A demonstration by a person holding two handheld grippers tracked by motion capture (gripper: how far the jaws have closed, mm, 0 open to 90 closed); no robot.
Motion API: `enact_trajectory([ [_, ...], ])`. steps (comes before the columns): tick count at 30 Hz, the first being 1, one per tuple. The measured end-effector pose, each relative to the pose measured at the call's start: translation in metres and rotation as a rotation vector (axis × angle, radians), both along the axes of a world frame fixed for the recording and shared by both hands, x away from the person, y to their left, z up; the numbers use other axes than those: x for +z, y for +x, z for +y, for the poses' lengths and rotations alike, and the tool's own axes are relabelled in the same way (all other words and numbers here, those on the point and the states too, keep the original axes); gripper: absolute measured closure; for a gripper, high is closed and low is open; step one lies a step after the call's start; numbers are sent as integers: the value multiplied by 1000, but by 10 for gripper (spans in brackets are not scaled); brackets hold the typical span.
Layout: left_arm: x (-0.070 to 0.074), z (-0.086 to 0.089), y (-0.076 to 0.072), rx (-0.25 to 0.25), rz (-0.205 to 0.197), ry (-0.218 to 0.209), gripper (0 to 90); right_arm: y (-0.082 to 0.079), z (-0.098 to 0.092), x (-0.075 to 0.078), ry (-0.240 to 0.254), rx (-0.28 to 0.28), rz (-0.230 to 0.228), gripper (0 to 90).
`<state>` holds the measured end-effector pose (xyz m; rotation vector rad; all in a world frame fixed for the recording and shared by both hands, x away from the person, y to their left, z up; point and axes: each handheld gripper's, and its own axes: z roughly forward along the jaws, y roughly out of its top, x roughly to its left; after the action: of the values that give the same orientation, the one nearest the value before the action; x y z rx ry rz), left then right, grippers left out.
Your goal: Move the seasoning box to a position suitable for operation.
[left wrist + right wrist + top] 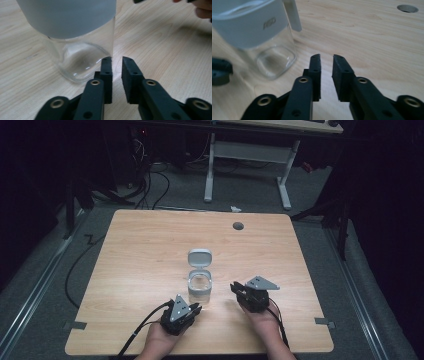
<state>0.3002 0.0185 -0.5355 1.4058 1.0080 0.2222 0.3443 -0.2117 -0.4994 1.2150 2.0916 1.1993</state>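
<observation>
high view shows a glass jar (200,287) mid-table with its lid (200,257) flipped open; left gripper (196,309) and right gripper (235,287) flank it, jaws nearly together on nothing, so closing the lid seems left

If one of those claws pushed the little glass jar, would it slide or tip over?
The jar would probably slide: its base looks broad, squarish and flat on the smooth table. The clear glass looks slippery and breakable. Its open lid may shift weight backward.
</observation>
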Motion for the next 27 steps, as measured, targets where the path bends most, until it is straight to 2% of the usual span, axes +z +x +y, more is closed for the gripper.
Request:
enact_trajectory([
  [3, 2, 3, 2, 26, 6, -37, 862, 13, 7, 6, 16, 4, -10, 900],
  [5, 2, 5, 4, 33, 10, -57, 886, 22, 11, 11, 31, 4, -11, 900],
  [9, 3, 8, 6, 41, 17, -83, 900, 37, 20, 20, 18, 13, -23, 900],
  [18, 3, 8, 6, 52, 12, -86, 896, 57, 31, 33, 15, 6, -64, 895],
  [27, 3, 8, 8, 58, 13, -74, 897, 68, 45, 41, 30, 19, -94, 896],
])
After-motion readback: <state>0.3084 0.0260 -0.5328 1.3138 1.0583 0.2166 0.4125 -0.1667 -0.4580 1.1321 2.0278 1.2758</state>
